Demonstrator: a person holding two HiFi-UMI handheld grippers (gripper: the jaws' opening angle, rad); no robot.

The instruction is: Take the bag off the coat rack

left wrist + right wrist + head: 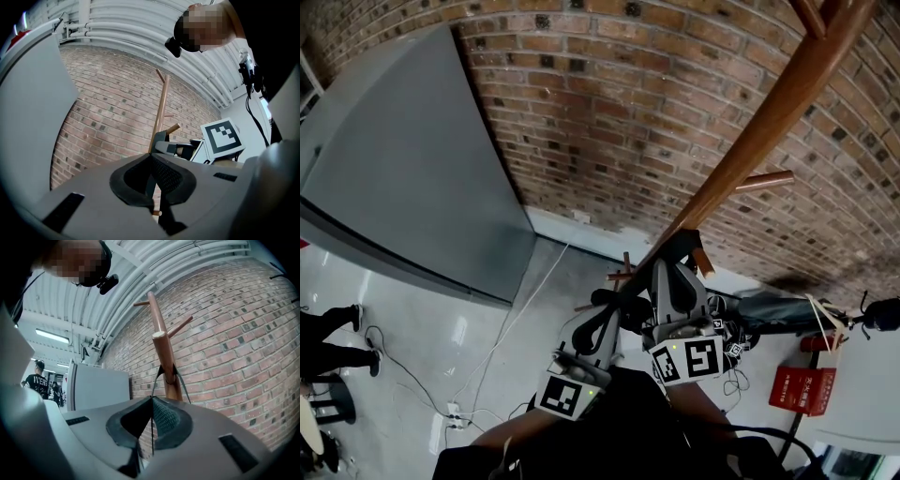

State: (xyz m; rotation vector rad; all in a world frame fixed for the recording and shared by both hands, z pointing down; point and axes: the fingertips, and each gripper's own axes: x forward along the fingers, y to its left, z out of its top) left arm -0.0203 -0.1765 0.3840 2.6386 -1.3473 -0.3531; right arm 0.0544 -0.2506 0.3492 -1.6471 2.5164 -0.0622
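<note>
**Both grippers on the strap, bag not yet off the rack**

The bag strap (168,377) is looping round the coat rack (153,310), at the foot of a peg (159,338) as far as I can tell. So the bag is hanging on the rack, though I cannot pick out its body for sure. My right gripper (152,400) is pinching one thin run of that strap, with its pads closed on it just below the loop. My left gripper (151,158) is clamping a darker band of strap, jaws together. I am holding both runs near the pole, I judge, so the loop can be slid up and off the peg's tip without snagging. Behind the rack a brick wall (609,112) is rising. A grey cabinet (403,178) is standing on the pale glossy floor (422,328), where a white cable (530,291) is trailing.
</note>
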